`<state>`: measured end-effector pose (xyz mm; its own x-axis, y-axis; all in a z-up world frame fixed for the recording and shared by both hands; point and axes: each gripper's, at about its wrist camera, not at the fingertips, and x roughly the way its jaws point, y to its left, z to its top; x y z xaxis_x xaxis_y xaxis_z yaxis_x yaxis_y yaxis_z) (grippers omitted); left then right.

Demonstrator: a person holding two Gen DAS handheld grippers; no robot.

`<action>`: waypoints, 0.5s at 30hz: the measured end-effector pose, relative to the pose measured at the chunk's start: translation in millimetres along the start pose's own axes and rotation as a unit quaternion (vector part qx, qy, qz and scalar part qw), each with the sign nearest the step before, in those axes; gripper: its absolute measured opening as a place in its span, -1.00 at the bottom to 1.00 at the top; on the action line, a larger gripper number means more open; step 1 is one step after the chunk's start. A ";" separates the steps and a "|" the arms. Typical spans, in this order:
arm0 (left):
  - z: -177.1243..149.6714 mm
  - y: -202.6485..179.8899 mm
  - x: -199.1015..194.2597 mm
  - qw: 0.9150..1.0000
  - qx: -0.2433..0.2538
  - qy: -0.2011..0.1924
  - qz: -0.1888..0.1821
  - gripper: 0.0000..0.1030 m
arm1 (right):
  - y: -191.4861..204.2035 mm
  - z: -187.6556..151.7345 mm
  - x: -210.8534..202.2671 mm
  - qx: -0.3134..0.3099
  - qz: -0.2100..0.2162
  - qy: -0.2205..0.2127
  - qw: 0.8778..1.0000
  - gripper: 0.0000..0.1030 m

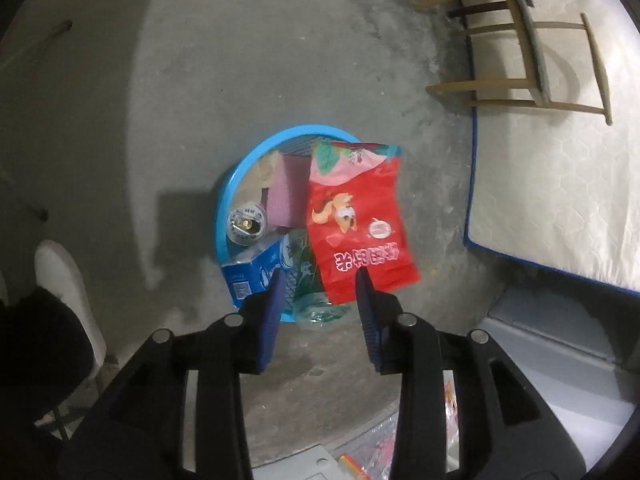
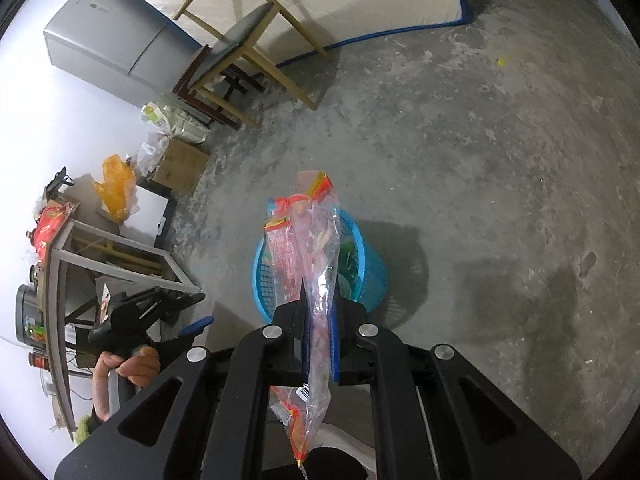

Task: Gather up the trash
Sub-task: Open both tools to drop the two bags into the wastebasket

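A blue plastic basket (image 1: 240, 168) stands on the concrete floor, holding a drinks can (image 1: 247, 226), a blue carton (image 1: 252, 276), a pink box (image 1: 288, 192) and a clear bottle (image 1: 320, 312). A red snack bag (image 1: 356, 216) lies over its right rim, just past the tips of my left gripper (image 1: 320, 280). That gripper is open, with nothing pressed between its pads. In the right wrist view my right gripper (image 2: 320, 300) is shut on a clear plastic wrapper (image 2: 316, 240) with red and orange print, held above the basket (image 2: 372, 264). The left gripper (image 2: 194, 314) shows lower left, in a hand.
A wooden chair (image 1: 528, 52) and a white mattress (image 1: 560, 180) lie beyond the basket. A grey fridge (image 2: 112, 48), a cardboard box (image 2: 180, 172) and a cluttered table (image 2: 80, 248) line the wall. A white shoe (image 1: 64, 280) is near the left gripper.
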<state>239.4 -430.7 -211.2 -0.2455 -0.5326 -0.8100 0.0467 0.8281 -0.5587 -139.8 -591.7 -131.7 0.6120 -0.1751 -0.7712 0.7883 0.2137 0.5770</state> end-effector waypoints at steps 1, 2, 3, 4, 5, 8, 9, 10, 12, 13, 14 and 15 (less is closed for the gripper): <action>-0.4 -5.3 -6.1 1.000 0.014 -0.006 0.002 -0.34 | -0.4 0.7 3.4 0.001 0.002 0.004 1.000 -0.85; -2.3 -9.0 -14.6 1.000 0.026 -0.012 0.004 -0.34 | 0.3 1.3 6.7 0.001 0.005 0.008 1.000 -0.85; -5.9 -9.1 -22.3 0.999 0.036 -0.017 0.004 -0.34 | 3.0 2.9 11.4 0.001 0.008 0.013 1.000 -0.85; -8.6 -13.7 -36.0 0.999 0.049 -0.024 0.003 -0.34 | 6.2 4.5 15.9 -0.001 0.012 0.017 1.000 -0.85; -9.4 -17.9 -49.1 0.998 0.061 -0.029 0.002 -0.34 | 11.7 8.2 23.0 -0.005 0.021 0.023 1.000 -0.85; -20.5 -25.5 -97.4 0.993 0.109 -0.046 -0.008 -0.34 | 28.6 16.9 40.6 -0.012 0.035 0.033 0.999 -0.85; -23.8 -28.4 -111.1 0.991 0.126 -0.053 -0.009 -0.34 | 36.3 21.5 48.7 -0.015 0.040 0.033 0.999 -0.85; -31.3 -29.5 -130.9 0.987 0.150 -0.062 -0.009 -0.34 | 44.0 27.7 57.8 -0.016 0.041 0.033 0.998 -0.85; -43.7 -27.6 -162.5 0.980 0.185 -0.080 -0.006 -0.34 | 59.6 39.0 80.3 -0.020 0.044 0.034 0.998 -0.85; -52.8 -23.8 -182.1 0.974 0.206 -0.090 -0.003 -0.33 | 65.2 42.6 90.5 -0.020 0.039 0.034 0.998 -0.85; -61.4 -17.6 -200.3 0.970 0.221 -0.101 -0.002 -0.30 | 71.6 46.7 103.4 -0.023 0.035 0.036 0.998 -0.82; -66.2 -12.4 -213.0 0.968 0.226 -0.108 -0.001 -0.25 | 78.5 49.7 120.3 -0.027 0.029 0.038 0.998 -0.82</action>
<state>227.0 -316.0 -20.0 -0.0408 -0.5992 -0.7995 0.4770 0.6915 -0.5426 -1.2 -643.8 -165.8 0.6489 -0.0878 -0.7558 0.7452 0.2738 0.6080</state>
